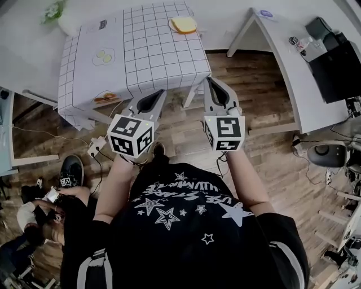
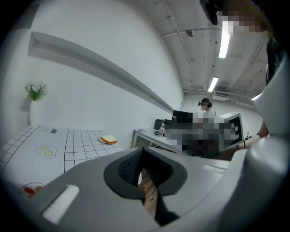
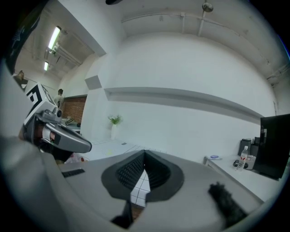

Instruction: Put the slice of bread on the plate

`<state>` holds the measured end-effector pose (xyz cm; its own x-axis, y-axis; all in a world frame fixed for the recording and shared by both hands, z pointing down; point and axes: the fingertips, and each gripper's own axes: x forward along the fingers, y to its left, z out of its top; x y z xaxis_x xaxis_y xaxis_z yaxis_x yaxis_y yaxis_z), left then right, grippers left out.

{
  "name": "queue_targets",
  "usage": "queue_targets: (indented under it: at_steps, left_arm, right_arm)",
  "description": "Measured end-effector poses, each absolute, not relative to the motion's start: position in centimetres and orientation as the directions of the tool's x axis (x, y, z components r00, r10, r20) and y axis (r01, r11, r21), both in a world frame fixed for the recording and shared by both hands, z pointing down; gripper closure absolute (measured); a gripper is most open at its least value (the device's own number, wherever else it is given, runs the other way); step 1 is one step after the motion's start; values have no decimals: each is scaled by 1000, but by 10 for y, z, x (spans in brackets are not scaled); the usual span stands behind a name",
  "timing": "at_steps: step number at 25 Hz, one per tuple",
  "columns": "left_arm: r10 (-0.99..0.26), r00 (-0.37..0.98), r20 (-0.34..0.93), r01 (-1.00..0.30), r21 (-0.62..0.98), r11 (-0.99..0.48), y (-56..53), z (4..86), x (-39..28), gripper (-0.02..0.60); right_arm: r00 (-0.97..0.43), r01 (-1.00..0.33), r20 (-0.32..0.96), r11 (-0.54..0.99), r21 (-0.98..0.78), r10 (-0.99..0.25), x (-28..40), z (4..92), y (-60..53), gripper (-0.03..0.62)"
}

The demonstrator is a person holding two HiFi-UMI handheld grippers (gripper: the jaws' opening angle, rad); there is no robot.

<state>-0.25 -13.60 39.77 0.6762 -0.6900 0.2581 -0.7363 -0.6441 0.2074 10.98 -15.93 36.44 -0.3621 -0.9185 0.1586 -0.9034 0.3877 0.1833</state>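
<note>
A yellow slice of bread [image 1: 183, 23] lies at the far right corner of the checked tablecloth table [image 1: 152, 51], on a pale round shape that may be a plate. The left gripper view shows the same bread slice [image 2: 108, 139] far off on the cloth. My left gripper [image 1: 162, 93] and right gripper [image 1: 207, 80] hang side by side over the wooden floor at the table's near edge, well short of the bread. Both point toward the table. The left gripper [image 2: 141, 152] and the right gripper [image 3: 144, 154] are shut with nothing between their jaws.
Printed food pictures [image 1: 103, 56] mark the cloth, and a vase of flowers [image 1: 55, 12] stands at its far left corner. A white desk [image 1: 293, 73] with a black monitor [image 1: 337, 62] stands to the right. A crouching person [image 1: 51, 211], a shoe [image 1: 70, 169] and cables [image 1: 97, 148] are at the lower left.
</note>
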Motion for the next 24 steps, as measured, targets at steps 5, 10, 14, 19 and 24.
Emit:
queue_targets:
  at_steps: [5,10,14,19,24]
  left_arm:
    - [-708,662,244,-749,201,-631,-92,391,14,572]
    - [-732,645,218,-764,178,-620,-48,381,30,572]
    - [-751,626,210,-780,161,-605,-15,376,40,572]
    - [-764,607,218,-795,163,-585,17,375,44,572]
    - [-772,597,220,-802,150,-578,40,374,44,572]
  right_arm:
    - [-388,-892,142,410,191,-910,125,356,-115,580]
    - [-416,-881,127,434,189,-900,136,352,-70,580]
    - [-443,-872,122,458,174,-888,141,352,-39,580]
    - [-466,-864,119,480,155,-877,143,352,-12,580]
    - [-477,-862,112,489,134,-872,143,354,5,580]
